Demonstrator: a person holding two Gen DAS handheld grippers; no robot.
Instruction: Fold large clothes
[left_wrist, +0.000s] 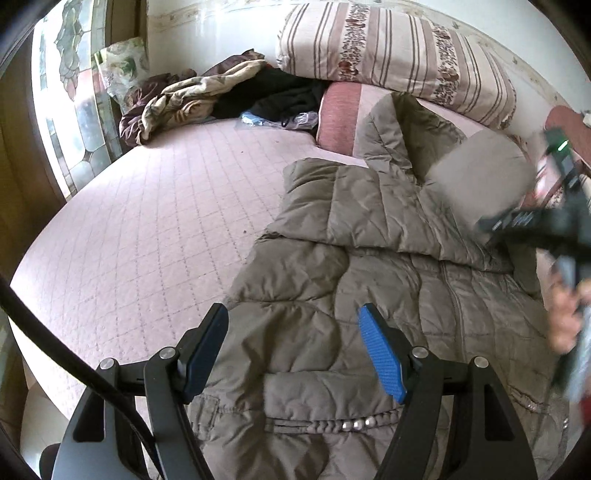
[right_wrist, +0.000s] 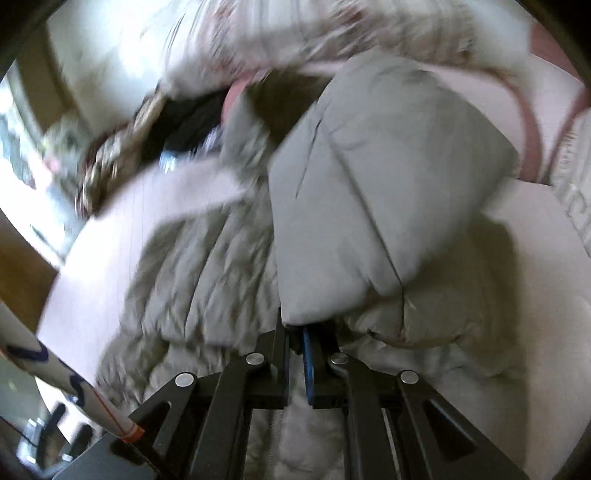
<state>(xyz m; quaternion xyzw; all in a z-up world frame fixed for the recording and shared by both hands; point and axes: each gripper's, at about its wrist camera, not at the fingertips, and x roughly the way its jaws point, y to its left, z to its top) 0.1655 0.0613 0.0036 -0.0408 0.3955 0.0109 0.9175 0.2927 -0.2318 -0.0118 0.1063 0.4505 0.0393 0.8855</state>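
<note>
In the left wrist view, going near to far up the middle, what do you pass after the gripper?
left gripper → brown padded coat → red-pink cushion → striped folded quilt.

Left gripper (left_wrist: 293, 334) at 6 o'clock, fingers spread wide, hovering over the lower part of a grey-brown quilted puffer coat (left_wrist: 369, 295) with nothing between the pads. Coat lies on a pink quilted bed cover (left_wrist: 147, 221), one sleeve (left_wrist: 476, 177) lifted at 2 o'clock. Right gripper (left_wrist: 546, 218) at 3 o'clock, blurred, at the sleeve; grip unclear. Striped folded quilt (left_wrist: 395, 51) at 12, crumpled brown blanket (left_wrist: 177, 103) at 10–11.
</note>
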